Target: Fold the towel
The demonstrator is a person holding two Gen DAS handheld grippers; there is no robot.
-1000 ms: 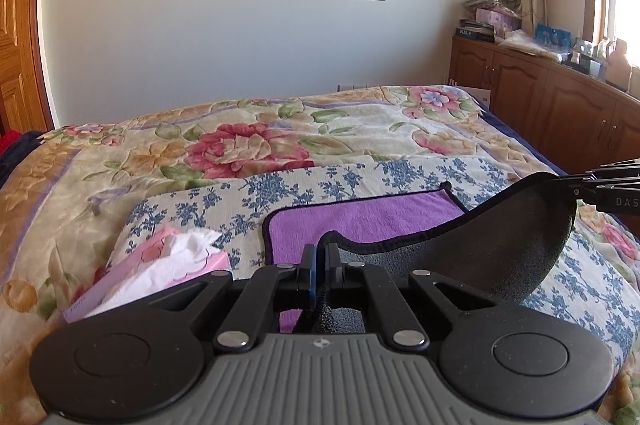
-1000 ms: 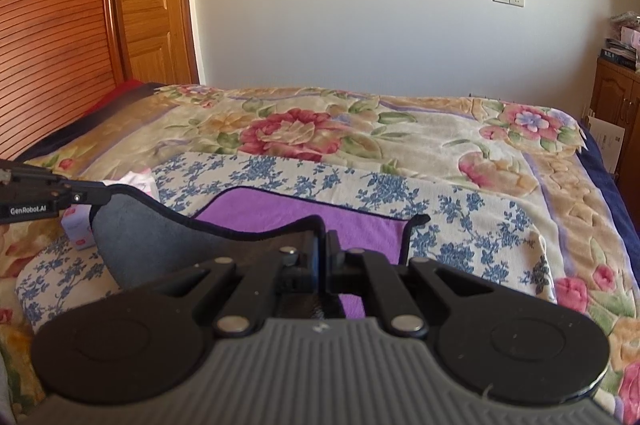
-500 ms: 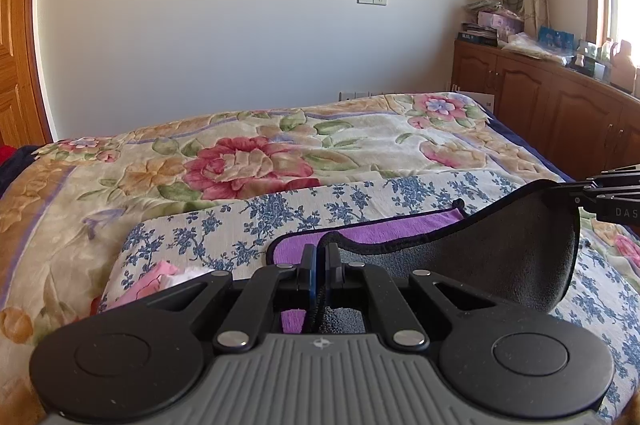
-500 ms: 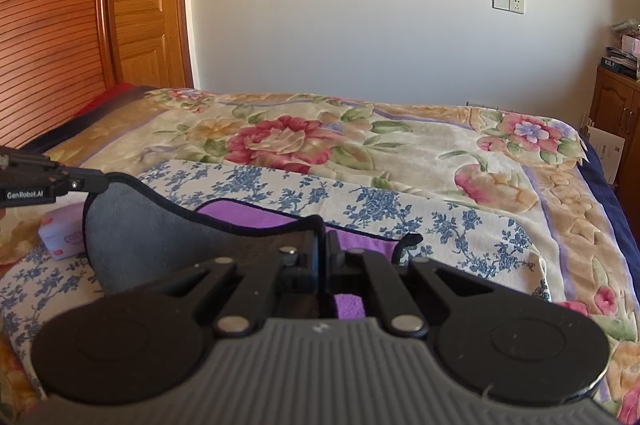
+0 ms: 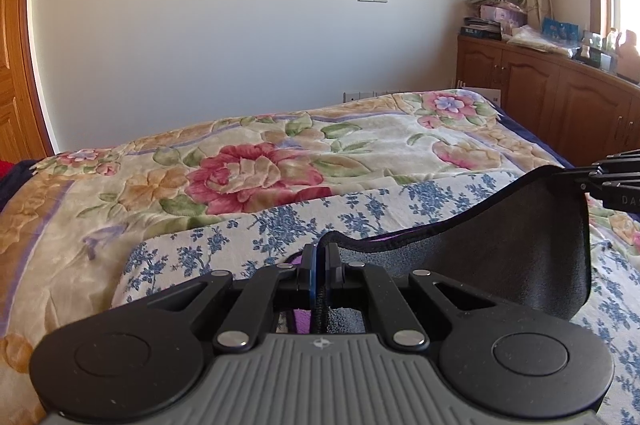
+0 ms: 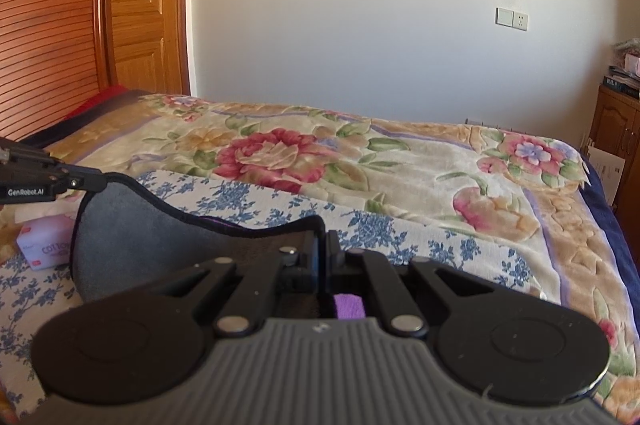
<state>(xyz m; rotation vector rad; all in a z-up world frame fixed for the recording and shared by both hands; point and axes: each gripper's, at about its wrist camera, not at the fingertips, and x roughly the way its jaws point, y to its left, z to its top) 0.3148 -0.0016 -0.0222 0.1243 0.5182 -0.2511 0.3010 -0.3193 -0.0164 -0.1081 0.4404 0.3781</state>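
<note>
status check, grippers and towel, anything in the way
Left gripper and right gripper both shut on towel edge. Towel lifted, grey side up, over blue floral cloth. Tissue pack off to the side, clear.

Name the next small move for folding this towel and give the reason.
Probably carry both corners further forward, then lower them. The left gripper and right gripper each pinch a corner of the towel, whose grey underside hangs lifted between them, with only a sliver of the purple face uncovered beyond the raised edge.

You've dragged the towel's (image 5: 520, 265) lifted grey edge farther across the bed, so now it hides nearly all the purple side, and the tissue pack (image 6: 46, 245) dropped out of the left view.
</note>
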